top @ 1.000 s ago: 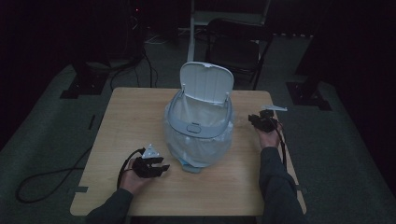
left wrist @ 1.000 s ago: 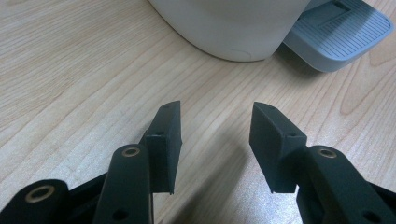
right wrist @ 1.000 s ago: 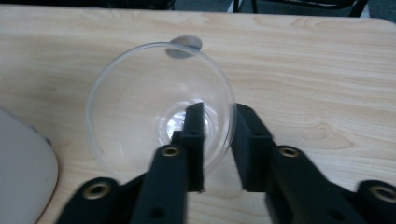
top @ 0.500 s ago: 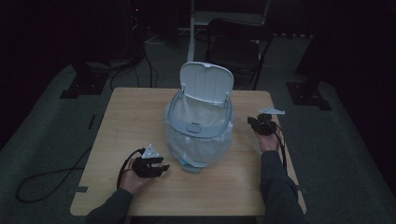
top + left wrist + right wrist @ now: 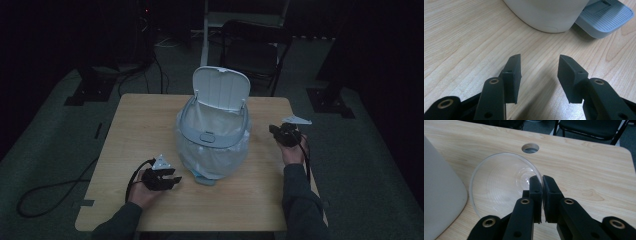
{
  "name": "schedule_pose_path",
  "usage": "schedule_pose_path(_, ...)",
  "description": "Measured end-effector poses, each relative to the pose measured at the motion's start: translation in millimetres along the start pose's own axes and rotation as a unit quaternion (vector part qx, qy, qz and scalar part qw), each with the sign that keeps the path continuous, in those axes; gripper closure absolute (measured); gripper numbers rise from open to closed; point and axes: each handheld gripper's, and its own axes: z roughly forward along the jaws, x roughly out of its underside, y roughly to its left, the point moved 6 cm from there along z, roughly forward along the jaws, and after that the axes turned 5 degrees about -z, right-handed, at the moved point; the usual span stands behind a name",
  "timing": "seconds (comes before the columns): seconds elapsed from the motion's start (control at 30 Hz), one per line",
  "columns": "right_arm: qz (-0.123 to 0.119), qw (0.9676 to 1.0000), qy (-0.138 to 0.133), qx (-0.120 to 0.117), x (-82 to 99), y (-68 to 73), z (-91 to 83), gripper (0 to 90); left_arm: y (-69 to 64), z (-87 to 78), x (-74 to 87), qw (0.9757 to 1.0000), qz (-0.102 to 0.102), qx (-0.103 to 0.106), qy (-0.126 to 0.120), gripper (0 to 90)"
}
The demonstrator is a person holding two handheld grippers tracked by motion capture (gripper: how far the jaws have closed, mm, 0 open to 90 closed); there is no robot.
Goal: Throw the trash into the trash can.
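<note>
Since the earlier frames, the right gripper has shifted a little inward along the counter's right edge, toward the bin, and its fingers have just been closing on the rim of a clear plastic cup; the left gripper lies where it did.

Nearest the person, at about 7 o'clock from the bin in the high view, the left gripper rests in the left hand low on the counter, fingers released and standing apart over bare wood, nothing between them. In the left gripper view the bin's rounded white base sits just beyond the fingertips at 12 o'clock, with its grey foot pedal at 2 o'clock.

Farther out, at about 3 o'clock from the bin, the right hand holds the right gripper near the counter's right edge. In the right gripper view the fingers are clenched on the cup's rim, one inside the wall and one outside, and the cup's open mouth faces the camera. The cup is just beside the bin's white wall, which stands at 9 o'clock in that view. A round cable hole in the counter shows beyond the cup at 12 o'clock.

At the counter's middle stands the white pedal bin, lined with a clear bag, its lid tipped up at the far side. Beyond the counter is a dark chair.
</note>
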Motion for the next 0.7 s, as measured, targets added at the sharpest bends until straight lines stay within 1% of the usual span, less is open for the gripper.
schedule_pose_path(0.37, -0.013, 0.9998, -0.015, 0.000, -10.2, 4.6, -16.7, 86.1, -0.1, 0.0, -0.1, 1.0000, -0.001, 0.000, 0.000, 54.8)
schedule_pose_path(0.7, -0.020, 0.9994, -0.028, -0.002, -16.6, 8.2, -30.3, 86.2, -0.1, 0.1, -0.1, 1.0000, 0.000, 0.000, 0.000, 54.8)
